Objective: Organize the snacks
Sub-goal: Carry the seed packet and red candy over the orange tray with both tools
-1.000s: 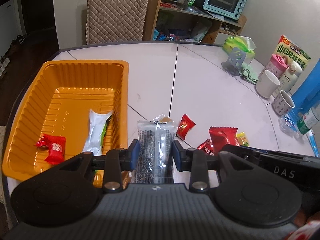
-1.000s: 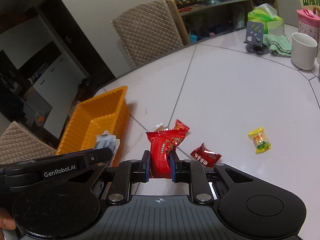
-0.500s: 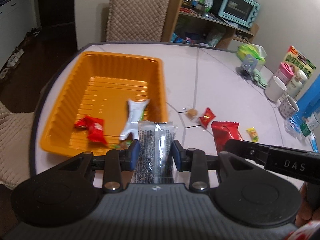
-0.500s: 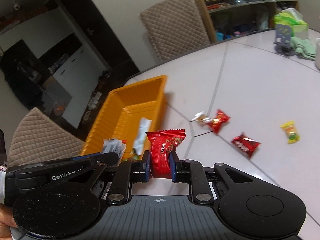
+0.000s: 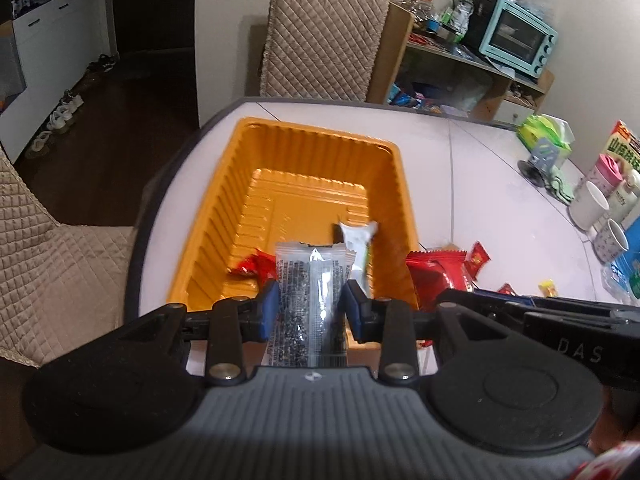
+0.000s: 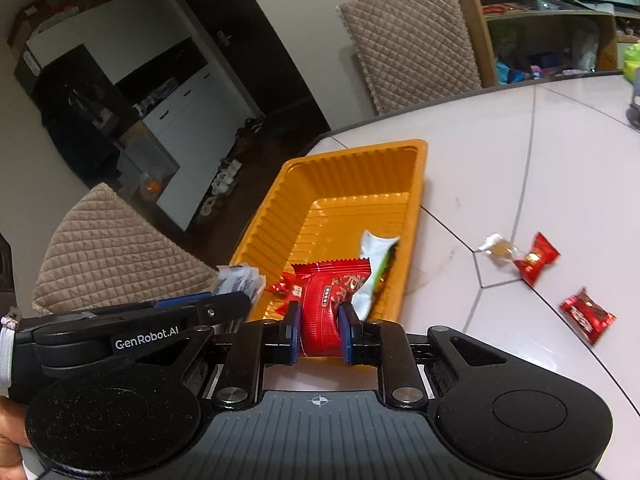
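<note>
My left gripper [image 5: 310, 304] is shut on a clear packet of dark seeds [image 5: 310, 300], held over the near end of the orange tray [image 5: 320, 148]. My right gripper [image 6: 319, 330] is shut on a red snack packet [image 6: 326, 308] and hangs at the tray's [image 6: 360, 152] near edge; that packet [image 5: 438, 272] shows just right of the tray in the left wrist view. Inside the tray lie a white-and-green packet [image 5: 358, 240] and a small red candy [image 5: 252, 266]. The left gripper [image 6: 224, 304] and its seed packet [image 6: 240, 280] appear left of my right one.
Loose on the white table [image 6: 500, 152] lie a clear-wrapped candy [image 6: 498, 246], two red candies [image 6: 536, 262] [image 6: 586, 314] and a yellow one [image 5: 548, 288]. Mugs [image 5: 588, 204], a tissue pack and a box stand at the right. Quilted chairs [image 5: 320, 36] surround the table.
Both grippers have swung left with their packets, from over the bare table beside the tray to the tray's near end. Neither grip has changed.
</note>
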### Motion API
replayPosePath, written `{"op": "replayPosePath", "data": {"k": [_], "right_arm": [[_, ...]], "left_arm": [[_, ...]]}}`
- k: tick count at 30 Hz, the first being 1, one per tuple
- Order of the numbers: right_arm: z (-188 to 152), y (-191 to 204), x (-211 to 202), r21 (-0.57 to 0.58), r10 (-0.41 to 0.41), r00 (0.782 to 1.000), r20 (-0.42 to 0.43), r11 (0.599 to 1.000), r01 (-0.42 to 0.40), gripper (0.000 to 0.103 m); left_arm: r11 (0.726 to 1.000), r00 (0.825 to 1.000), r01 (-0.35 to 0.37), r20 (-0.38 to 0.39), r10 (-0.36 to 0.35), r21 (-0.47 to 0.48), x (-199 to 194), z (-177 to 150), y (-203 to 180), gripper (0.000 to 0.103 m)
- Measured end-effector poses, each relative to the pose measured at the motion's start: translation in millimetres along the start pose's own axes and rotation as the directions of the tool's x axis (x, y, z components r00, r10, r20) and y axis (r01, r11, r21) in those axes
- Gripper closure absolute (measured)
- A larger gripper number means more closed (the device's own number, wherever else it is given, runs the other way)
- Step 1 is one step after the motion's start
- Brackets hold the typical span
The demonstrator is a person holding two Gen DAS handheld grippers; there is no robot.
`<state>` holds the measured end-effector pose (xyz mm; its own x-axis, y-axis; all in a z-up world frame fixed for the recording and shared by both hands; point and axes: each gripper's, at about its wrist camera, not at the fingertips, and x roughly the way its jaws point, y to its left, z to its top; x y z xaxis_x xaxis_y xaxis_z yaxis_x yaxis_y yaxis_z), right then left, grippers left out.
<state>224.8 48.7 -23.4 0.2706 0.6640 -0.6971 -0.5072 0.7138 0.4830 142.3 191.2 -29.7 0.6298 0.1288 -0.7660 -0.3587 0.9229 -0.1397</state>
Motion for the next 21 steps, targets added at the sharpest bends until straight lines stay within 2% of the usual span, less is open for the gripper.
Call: {"op": "replayPosePath", "data": {"k": [7,21], "right_arm": [[15.0,8.0,31.8,-0.014,-0.012,1.0,0.014,1.0,0.012,0.083],[52.6,3.6,82.1,-0.018,-0.046,0.998,0.034,0.999,0.047,0.083]], "left_arm": [[1.0,0.999,-0.016,0.029,0.016,0.009,13.1,18.4,13.9,0.071],[0.998,0.999,-0.005,0.05,0.002,0.062,57.8,62.3,23.2,0.071]]}}
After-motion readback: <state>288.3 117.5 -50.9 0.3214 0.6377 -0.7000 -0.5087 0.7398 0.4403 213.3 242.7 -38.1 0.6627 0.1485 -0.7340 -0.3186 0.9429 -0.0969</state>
